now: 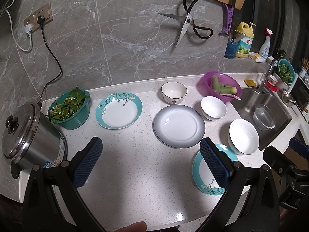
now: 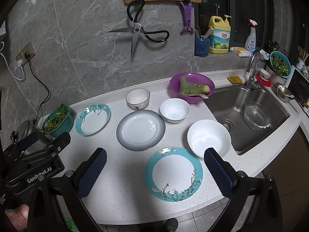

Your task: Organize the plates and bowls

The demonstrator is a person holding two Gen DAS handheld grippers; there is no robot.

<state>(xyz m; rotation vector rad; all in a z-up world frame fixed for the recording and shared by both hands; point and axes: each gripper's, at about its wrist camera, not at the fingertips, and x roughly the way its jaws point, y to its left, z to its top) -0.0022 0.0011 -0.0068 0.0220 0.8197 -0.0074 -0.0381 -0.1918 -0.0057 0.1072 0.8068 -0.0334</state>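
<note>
On the white counter lie a teal floral plate (image 1: 119, 110) at the back left, a grey-rimmed plate (image 1: 178, 125) in the middle and a second teal floral plate (image 2: 173, 174) at the front. Three bowls stand near them: a dark-rimmed bowl (image 1: 174, 92), a small white bowl (image 1: 213, 107) and a large white bowl (image 2: 209, 138). My left gripper (image 1: 150, 150) is open and empty above the counter's front. My right gripper (image 2: 154, 161) is open and empty just above the front teal plate.
A steel pot (image 1: 29, 135) and a teal colander of greens (image 1: 69, 108) stand at the left. A purple bowl with vegetables (image 2: 192, 89) sits by the sink (image 2: 251, 116), which holds a glass bowl. Scissors and a cutting board hang on the wall.
</note>
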